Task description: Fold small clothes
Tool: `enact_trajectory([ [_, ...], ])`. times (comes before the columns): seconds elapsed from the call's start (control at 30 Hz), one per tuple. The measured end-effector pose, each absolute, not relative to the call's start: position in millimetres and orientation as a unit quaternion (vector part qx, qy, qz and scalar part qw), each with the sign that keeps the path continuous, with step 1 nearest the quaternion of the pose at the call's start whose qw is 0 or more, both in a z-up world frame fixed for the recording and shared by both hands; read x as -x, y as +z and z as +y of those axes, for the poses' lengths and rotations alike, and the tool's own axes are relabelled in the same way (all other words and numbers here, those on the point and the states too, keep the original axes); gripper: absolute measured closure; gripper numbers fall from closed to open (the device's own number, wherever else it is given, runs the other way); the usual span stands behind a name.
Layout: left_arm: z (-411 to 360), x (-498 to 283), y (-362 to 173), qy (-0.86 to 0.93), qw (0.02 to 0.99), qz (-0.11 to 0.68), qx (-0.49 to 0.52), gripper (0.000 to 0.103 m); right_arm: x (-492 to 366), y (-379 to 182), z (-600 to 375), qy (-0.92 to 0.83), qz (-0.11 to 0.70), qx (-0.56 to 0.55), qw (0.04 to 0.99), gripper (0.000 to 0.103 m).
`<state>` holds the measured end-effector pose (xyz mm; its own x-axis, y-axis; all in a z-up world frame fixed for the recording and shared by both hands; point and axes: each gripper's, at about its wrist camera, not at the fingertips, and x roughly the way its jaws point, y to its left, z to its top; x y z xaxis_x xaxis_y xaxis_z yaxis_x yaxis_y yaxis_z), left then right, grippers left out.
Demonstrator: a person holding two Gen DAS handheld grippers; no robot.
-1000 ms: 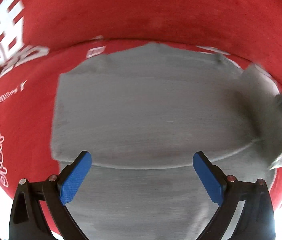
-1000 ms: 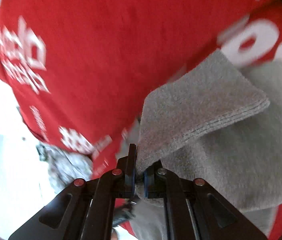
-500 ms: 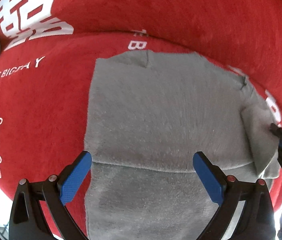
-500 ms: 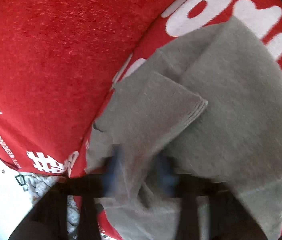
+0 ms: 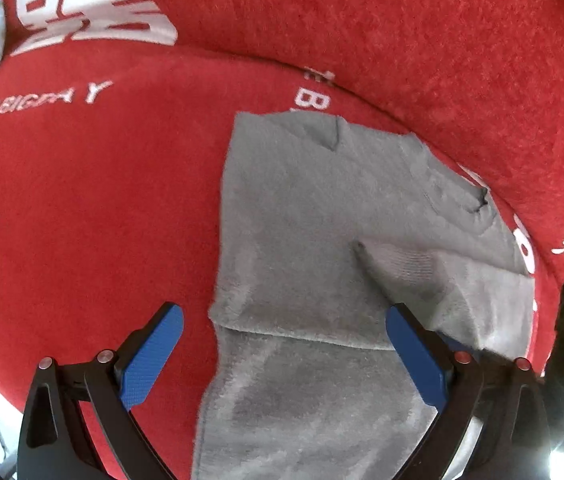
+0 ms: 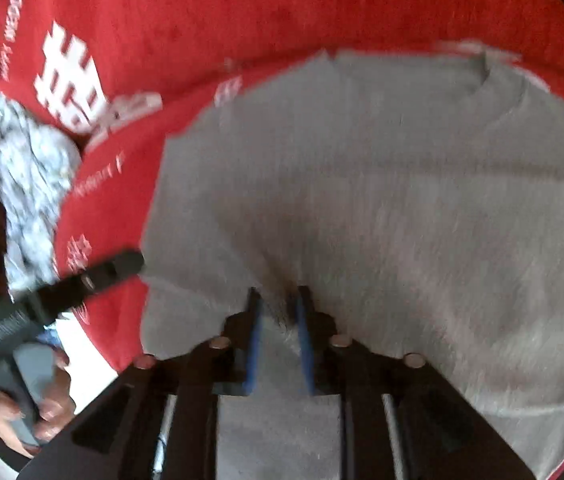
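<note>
A small grey shirt lies flat on a red sofa seat, its lower part folded up over the body. Its right sleeve is folded in across the front. My left gripper is open and empty, hovering over the shirt's folded edge. In the right wrist view the shirt fills the middle, blurred by motion. My right gripper has its jaws a narrow gap apart over the grey cloth, and nothing is pinched between the pads. The left gripper's finger shows at the left there.
The red sofa cover has white lettering, and its backrest rises behind the shirt. A patterned white-blue cloth lies at the sofa's left end. The holder's hand shows at lower left.
My right gripper carried the sleeve inward over the shirt and let it go; its jaws have opened a little. The left gripper has shifted left relative to the shirt, still open.
</note>
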<state>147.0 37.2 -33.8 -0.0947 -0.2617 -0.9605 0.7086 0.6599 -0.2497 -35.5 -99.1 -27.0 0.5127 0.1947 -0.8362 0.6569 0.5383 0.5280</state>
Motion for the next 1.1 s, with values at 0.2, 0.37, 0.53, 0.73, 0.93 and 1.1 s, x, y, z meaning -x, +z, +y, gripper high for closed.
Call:
enact_trajectory([
  [0.2, 19, -130, -43, -0.402, 0.613, 0.657, -0.174, 0.001, 114, -19, -108, -0.195, 0.432, -0.519, 0.711, 0.043],
  [0.37, 3, -112, -54, -0.418, 0.586, 0.672, -0.174, 0.007, 212, -32, -135, -0.284, 0.353, -0.625, 0.636, 0.042],
  [0.53, -5, -103, -60, -0.407, 0.591, 0.666, -0.202, 0.053, 283, -48, -153, -0.346, 0.272, -0.690, 0.575, 0.042],
  [0.73, -3, -104, -56, -0.414, 0.590, 0.664, -0.202, 0.087, 304, -57, -170, -0.369, 0.227, -0.719, 0.544, 0.097],
  [0.93, 10, -92, -50, -0.419, 0.610, 0.633, -0.230, 0.094, 305, -41, -179, -0.368, 0.304, -0.637, 0.606, 0.097],
  [1.1, 21, -87, -45, -0.405, 0.624, 0.615, -0.261, 0.094, 307, -52, -173, -0.353, 0.316, -0.654, 0.590, 0.094],
])
